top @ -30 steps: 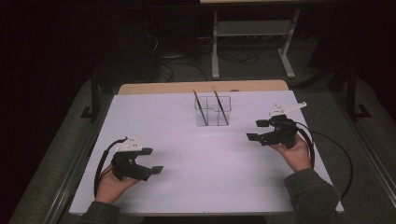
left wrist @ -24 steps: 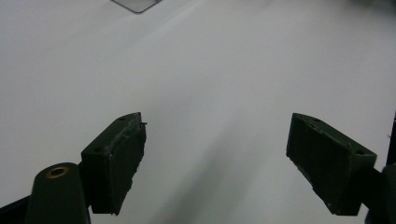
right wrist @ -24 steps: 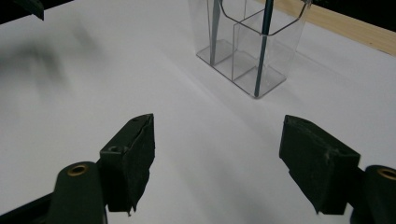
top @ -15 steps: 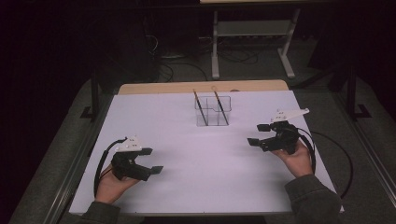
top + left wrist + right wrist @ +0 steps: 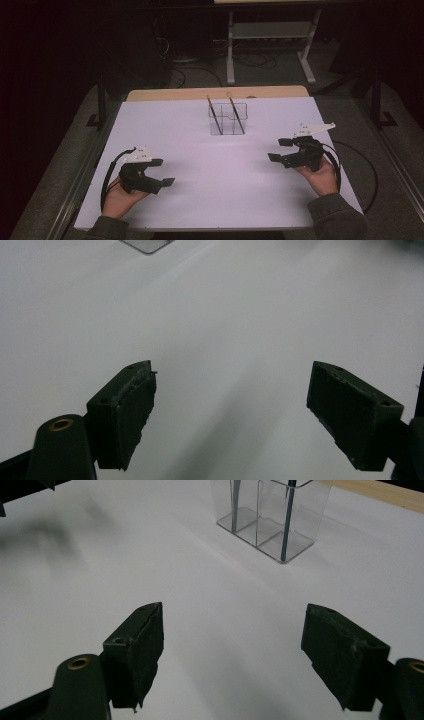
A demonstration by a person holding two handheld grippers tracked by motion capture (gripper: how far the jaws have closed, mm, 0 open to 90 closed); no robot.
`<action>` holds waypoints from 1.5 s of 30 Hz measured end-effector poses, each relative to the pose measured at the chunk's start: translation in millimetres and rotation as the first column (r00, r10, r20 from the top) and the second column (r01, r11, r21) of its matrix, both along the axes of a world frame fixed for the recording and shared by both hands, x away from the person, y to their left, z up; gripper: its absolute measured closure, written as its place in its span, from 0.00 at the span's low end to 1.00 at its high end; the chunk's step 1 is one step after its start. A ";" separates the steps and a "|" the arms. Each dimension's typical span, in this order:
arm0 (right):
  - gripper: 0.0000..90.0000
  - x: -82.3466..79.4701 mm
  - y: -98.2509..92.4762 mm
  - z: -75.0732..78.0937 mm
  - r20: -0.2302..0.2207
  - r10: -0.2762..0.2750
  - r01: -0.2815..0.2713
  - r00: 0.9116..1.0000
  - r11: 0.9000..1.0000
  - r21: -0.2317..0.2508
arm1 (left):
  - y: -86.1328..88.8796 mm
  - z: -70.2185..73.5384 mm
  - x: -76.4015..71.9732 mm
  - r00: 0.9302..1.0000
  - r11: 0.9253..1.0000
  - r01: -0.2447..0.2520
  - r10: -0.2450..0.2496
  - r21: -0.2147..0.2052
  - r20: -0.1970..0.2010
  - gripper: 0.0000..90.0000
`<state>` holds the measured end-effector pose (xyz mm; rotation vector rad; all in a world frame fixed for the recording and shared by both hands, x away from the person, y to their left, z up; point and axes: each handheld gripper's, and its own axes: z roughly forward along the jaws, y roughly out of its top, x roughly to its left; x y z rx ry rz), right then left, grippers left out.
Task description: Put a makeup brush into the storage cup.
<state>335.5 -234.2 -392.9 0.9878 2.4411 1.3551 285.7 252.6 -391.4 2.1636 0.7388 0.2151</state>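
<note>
One clear plastic organizer [image 5: 228,119] stands at twelve o'clock on the white bench [image 5: 200,200], near its far edge. It has several compartments; I cannot tell the exact count. Two thin brushes [image 5: 215,115] with dark handles lean in it, each tilted with its top toward eleven o'clock, one in the left part and one in the right. In the right gripper view the organizer [image 5: 272,517] sits ahead at one o'clock, well apart from the jaws.

Two grippers are on the bench, one in each hand. The left gripper [image 5: 162,172] sits at seven o'clock, jaws spread wide with nothing between them; the left gripper view [image 5: 230,415] shows bare white surface in the gap. The right gripper [image 5: 279,150] is at four o'clock, pointing toward nine o'clock, jaws also wide apart and empty [image 5: 232,655].

A strip of pale wood [image 5: 215,93] edges the bench's far side. Beyond it the room is dark, with a grey metal stand [image 5: 270,40] and cables on the floor [image 5: 200,75].
</note>
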 end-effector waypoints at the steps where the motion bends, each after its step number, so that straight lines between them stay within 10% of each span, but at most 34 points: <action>1: 0.27 -1.1 -0.4 -0.7 -0.002 -0.001 0.001 1.000 1.000 0.000 | 0.1 -0.1 0.0 1.000 1.000 0.001 -0.001 0.001 0.000 0.20; 45: 0.23 -27.7 -17.2 -21.0 -0.027 -0.013 0.014 1.000 1.000 0.026 | 3.4 -1.1 -2.2 1.000 1.000 0.002 -0.002 0.009 0.004 0.20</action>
